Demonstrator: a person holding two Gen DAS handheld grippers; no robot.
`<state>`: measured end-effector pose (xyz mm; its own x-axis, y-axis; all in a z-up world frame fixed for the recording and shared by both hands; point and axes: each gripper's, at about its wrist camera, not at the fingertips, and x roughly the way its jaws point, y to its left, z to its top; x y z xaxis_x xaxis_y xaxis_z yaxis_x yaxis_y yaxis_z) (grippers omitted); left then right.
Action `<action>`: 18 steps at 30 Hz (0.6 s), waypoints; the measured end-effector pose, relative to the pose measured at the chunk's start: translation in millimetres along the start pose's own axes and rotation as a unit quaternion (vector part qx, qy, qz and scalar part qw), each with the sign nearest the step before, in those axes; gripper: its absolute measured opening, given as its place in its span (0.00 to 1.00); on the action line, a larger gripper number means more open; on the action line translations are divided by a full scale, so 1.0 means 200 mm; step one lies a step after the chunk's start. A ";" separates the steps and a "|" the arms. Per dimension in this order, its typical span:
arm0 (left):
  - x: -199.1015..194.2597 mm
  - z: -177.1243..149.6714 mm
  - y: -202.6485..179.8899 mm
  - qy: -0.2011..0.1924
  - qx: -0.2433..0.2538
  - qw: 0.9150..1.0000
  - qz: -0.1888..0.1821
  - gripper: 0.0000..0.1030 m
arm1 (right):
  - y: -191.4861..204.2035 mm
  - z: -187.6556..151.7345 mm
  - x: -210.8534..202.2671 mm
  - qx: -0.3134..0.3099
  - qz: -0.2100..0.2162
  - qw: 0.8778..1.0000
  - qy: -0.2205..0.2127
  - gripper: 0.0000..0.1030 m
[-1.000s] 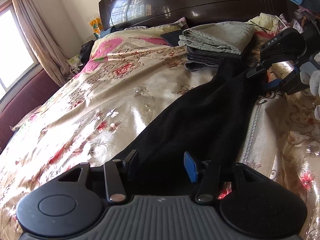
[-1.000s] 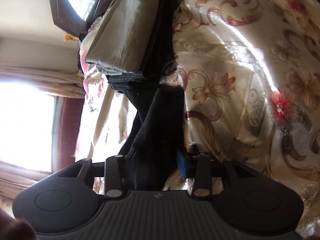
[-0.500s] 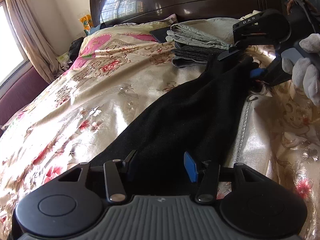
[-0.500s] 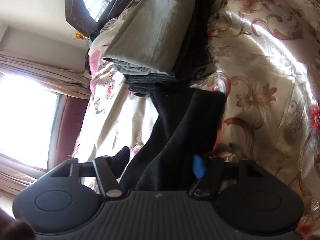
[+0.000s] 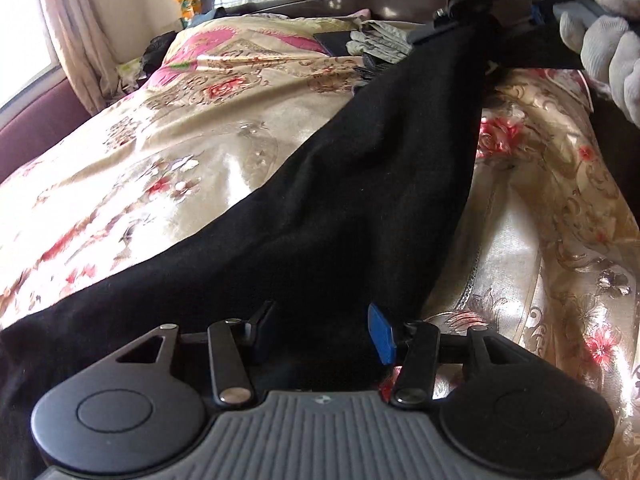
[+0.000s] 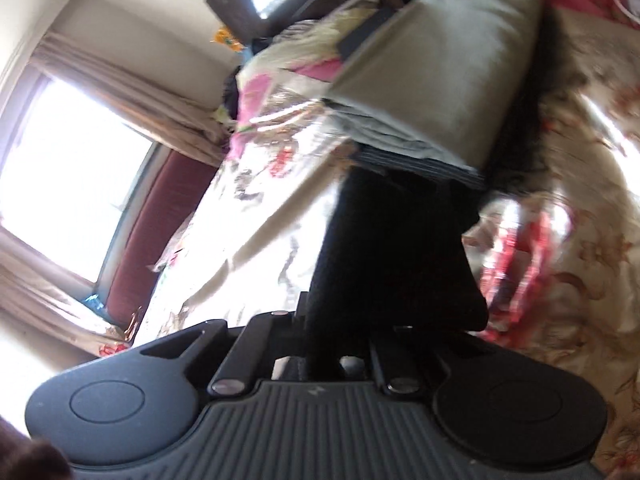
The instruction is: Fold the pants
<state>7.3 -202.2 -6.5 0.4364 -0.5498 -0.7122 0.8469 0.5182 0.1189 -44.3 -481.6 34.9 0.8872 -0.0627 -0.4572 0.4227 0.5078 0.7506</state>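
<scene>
No words or numbers can be read. The grey ribbed body behind each claw bears only a small pale emblem at its top edge, too small to make out in either wrist view.

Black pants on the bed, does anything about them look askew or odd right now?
Yes. The black fabric pants lie slanted across the floral satin bedspread, not squared up. The right gripper has just pinched one end and holds it raised off the bed; the left gripper's jaws straddle the other end.

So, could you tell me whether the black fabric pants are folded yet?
Not yet: the black fabric pants stretch unfolded across the floral bedspread, one end raised.
</scene>
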 end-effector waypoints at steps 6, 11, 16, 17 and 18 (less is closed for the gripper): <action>-0.30 -0.18 0.30 -0.041 -0.077 0.994 0.063 0.62 | 0.67 -0.23 0.14 -0.148 0.086 0.983 0.064 0.09; -0.52 -0.41 0.58 -0.054 -0.141 0.978 0.144 0.62 | 1.13 -0.69 0.35 -0.268 0.116 0.946 0.142 0.09; -0.68 -0.66 0.78 -0.055 -0.216 0.954 0.199 0.62 | 1.46 -1.22 0.52 -0.378 0.133 0.894 0.202 0.08; -0.71 -0.72 0.81 -0.054 -0.232 0.949 0.207 0.62 | 1.51 -1.32 0.55 -0.398 0.136 0.883 0.211 0.08; -0.74 -0.76 0.83 -0.053 -0.245 0.944 0.213 0.62 | 1.55 -1.41 0.57 -0.411 0.140 0.873 0.221 0.08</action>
<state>36.5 64.6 12.9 0.7558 -0.2723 -0.5956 0.3570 0.9338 0.0261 136.2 -89.7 81.0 0.6992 0.4085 -0.5867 -0.2369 0.9067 0.3490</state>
